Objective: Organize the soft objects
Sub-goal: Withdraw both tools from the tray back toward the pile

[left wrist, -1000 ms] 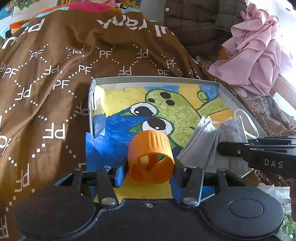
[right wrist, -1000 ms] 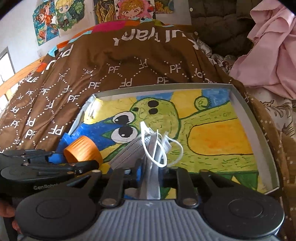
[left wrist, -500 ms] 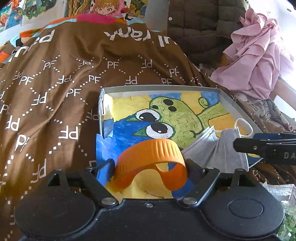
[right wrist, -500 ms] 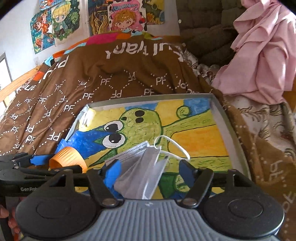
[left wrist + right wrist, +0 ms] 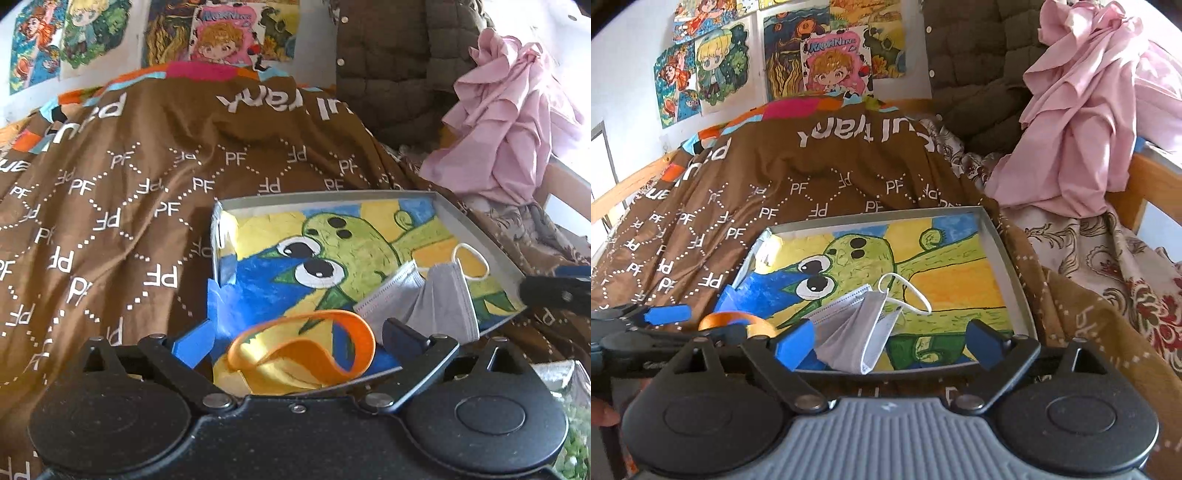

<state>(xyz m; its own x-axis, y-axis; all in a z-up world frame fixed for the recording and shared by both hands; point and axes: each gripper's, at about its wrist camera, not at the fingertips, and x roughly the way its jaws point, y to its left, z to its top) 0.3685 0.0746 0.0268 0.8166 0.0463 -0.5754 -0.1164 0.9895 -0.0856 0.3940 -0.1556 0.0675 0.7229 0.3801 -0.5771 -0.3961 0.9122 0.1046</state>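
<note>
A grey metal tray point(image 5: 325, 197) point(image 5: 1004, 258) lined with a green cartoon drawing lies on the brown bedspread. An orange soft band point(image 5: 306, 345) point(image 5: 735, 319) rests collapsed at the tray's near left edge, between the spread fingers of my left gripper point(image 5: 295, 338), which is open. A grey face mask point(image 5: 436, 299) point(image 5: 857, 332) with white ear loops lies folded in the tray's near middle. My right gripper point(image 5: 890, 341) is open just in front of it, its fingers apart on either side of the mask.
A brown bedspread point(image 5: 110, 206) printed with "PF" covers the bed to the left and behind. A pink garment point(image 5: 1082, 110) is heaped at the back right beside a dark quilted jacket point(image 5: 975, 55). Floral fabric point(image 5: 1115, 266) lies right of the tray.
Both grippers opened and pulled back. The orange band was squeezed upright in the left one and now lies loose and flattened. The mask left the right fingers and dropped into the tray.
</note>
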